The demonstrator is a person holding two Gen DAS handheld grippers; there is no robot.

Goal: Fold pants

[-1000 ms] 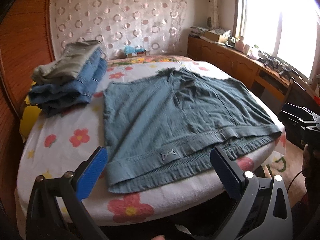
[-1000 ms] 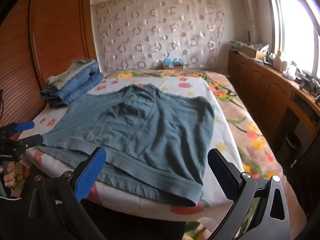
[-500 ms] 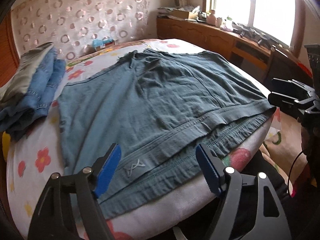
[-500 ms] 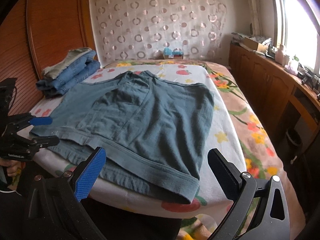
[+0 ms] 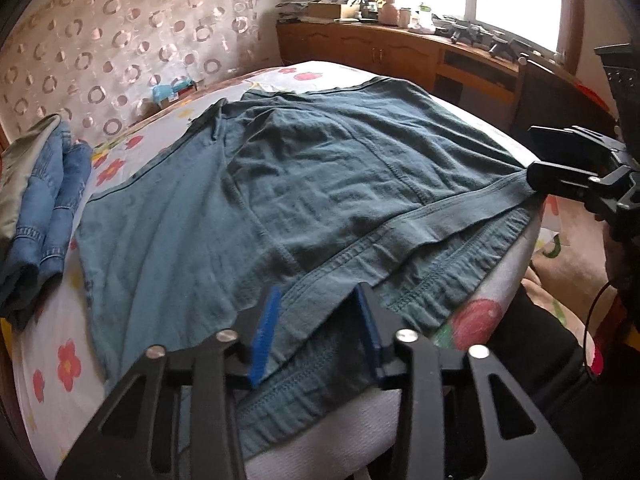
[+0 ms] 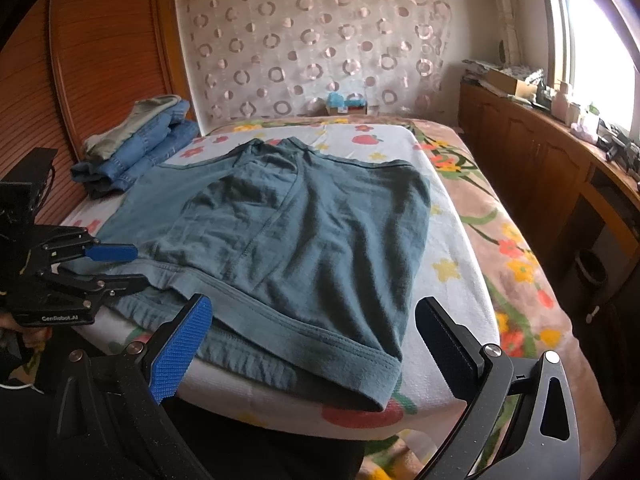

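Teal pants (image 5: 304, 184) lie flat on the flowered bed, waistband at the near edge; they also show in the right wrist view (image 6: 304, 240). My left gripper (image 5: 318, 332) has its blue pads astride the waistband's upper layer near the left corner, jaws partly closed with a gap still showing; it appears from the side in the right wrist view (image 6: 120, 266). My right gripper (image 6: 312, 344) is open at the waistband's right corner, empty; in the left wrist view (image 5: 560, 164) its fingers reach that corner.
A stack of folded jeans (image 6: 136, 148) sits at the bed's far left by the wooden headboard (image 6: 100, 60). A wooden cabinet (image 6: 540, 152) with clutter runs along the right under the window. A small box (image 6: 346, 104) lies at the bed's far end.
My left gripper moved forward onto the waistband and its jaws narrowed around the fabric. My right gripper moved in closer to the waistband's right corner and stayed open.
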